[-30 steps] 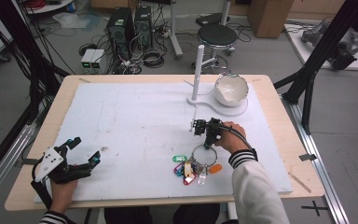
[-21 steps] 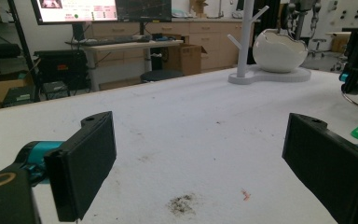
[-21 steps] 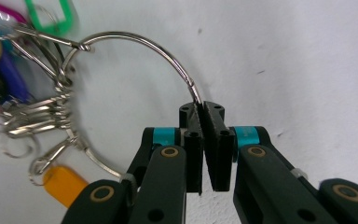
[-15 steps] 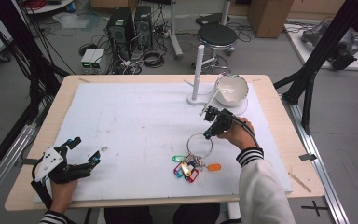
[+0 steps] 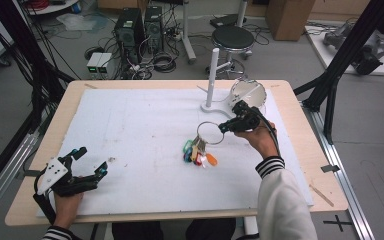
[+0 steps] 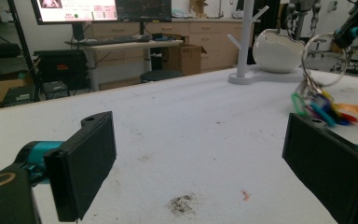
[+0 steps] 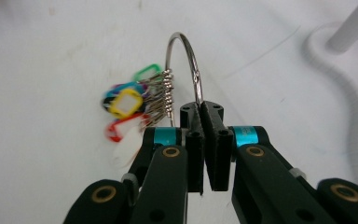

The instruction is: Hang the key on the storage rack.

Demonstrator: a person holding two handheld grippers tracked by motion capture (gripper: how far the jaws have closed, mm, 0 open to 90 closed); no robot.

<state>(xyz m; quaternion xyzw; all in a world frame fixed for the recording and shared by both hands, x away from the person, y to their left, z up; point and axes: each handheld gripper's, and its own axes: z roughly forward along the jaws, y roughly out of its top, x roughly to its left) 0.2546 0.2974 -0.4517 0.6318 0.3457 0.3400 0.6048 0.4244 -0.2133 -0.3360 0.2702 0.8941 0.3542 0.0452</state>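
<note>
Key ring with coloured tags: pinched by rim in right gripper, jaws clamped tight on wire, ring lifted over white mat, tags dangling and blurred. White peg stand and white bowl just beyond. Likely step: hang ring on peg. Advice: keep grip firm, let tags settle, carry ring's open loop level over peg tip, lower, then release. Left gripper wide apart, idle at near left corner of mat.
</note>
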